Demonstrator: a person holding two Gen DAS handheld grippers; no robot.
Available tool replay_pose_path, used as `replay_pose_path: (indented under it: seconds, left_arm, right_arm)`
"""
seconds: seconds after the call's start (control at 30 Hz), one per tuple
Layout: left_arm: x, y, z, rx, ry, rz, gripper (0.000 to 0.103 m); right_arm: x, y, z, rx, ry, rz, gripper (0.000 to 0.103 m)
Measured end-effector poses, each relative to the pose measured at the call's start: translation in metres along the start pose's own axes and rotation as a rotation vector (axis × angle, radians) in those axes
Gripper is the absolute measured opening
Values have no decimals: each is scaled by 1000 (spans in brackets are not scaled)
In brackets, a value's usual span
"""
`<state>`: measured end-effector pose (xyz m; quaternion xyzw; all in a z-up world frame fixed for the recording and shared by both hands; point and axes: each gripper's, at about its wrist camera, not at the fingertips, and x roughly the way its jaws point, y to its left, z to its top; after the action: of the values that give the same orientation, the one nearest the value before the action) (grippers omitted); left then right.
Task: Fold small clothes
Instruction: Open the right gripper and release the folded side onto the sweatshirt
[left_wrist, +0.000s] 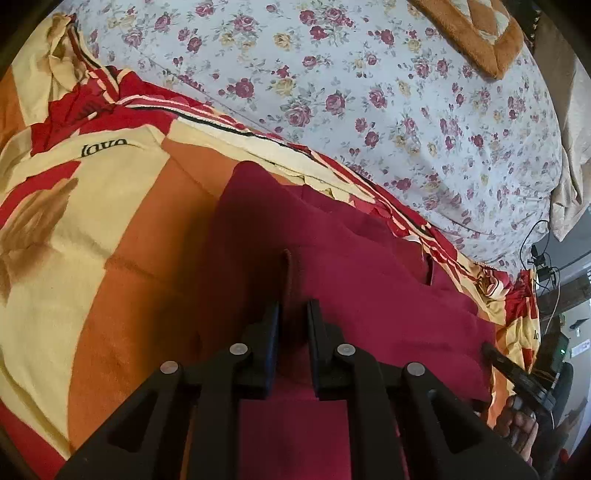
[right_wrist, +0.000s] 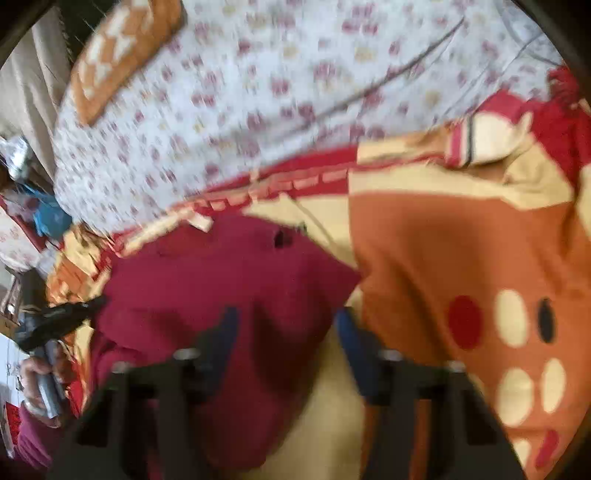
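Roughly midway, I'd say: maroon garment (left_wrist: 369, 280) lies partly folded on the orange patterned blanket (left_wrist: 155, 229). Left gripper (left_wrist: 293, 314) is clamped on a raised pleat of it. Right gripper (right_wrist: 284, 325) looks spread over a corner, blurred. Final folds remain.

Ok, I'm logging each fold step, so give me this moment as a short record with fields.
surface: blanket lying over a floral sheet
garment: maroon cloth, spread on the blanket, creased
left gripper: shut on a raised ridge of the cloth
right gripper: jaws apart over a corner of the cloth; blurred, no grip seen
far end: orange pillow on the sheet
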<state>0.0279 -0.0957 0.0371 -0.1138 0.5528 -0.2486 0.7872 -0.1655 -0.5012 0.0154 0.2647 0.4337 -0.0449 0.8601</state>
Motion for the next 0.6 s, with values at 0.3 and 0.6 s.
replay_pose_path:
  seconds: [0.3,0.6]
  left_arm:
    - [-2,-15,-17,117,-33,63,20]
    - [-22,-24,-33,157,-76,106,20]
  right_arm:
    - [6,-5,-1,-35,-69,-135,11]
    - [-44,15,-24,-58,-68,-37,51]
